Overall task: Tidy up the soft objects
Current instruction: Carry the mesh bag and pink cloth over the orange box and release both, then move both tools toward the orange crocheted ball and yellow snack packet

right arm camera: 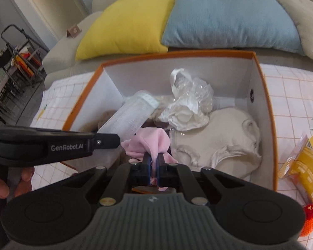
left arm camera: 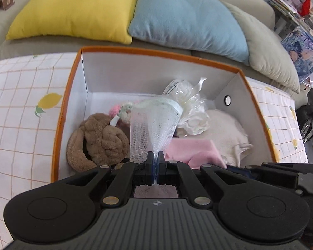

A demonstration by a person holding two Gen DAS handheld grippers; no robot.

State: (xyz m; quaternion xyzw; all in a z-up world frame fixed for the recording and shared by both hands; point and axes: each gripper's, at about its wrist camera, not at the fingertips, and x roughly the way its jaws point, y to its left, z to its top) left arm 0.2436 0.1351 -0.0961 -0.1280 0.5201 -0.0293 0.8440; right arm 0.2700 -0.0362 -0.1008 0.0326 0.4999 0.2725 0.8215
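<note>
While both grippers hang over the orange box (left arm camera: 58, 125), the left gripper (left arm camera: 155, 156) is closed tight on a white mesh sleeve (left arm camera: 152, 123), which hangs above the brown plush (left arm camera: 98, 139) inside. To its right, the right gripper (right arm camera: 154, 160) is pinched on a pink cloth (right arm camera: 152, 141), beside the cream cloth (right arm camera: 215, 141). A yellow packet (right arm camera: 308, 162) lies on the sheet right of the box.

Soft, even daylight, sharp near the fingers.
Fisheye bends both views at the edges, corners go black; cushions beyond the fingertips look slightly blurred, shadows faint.
</note>
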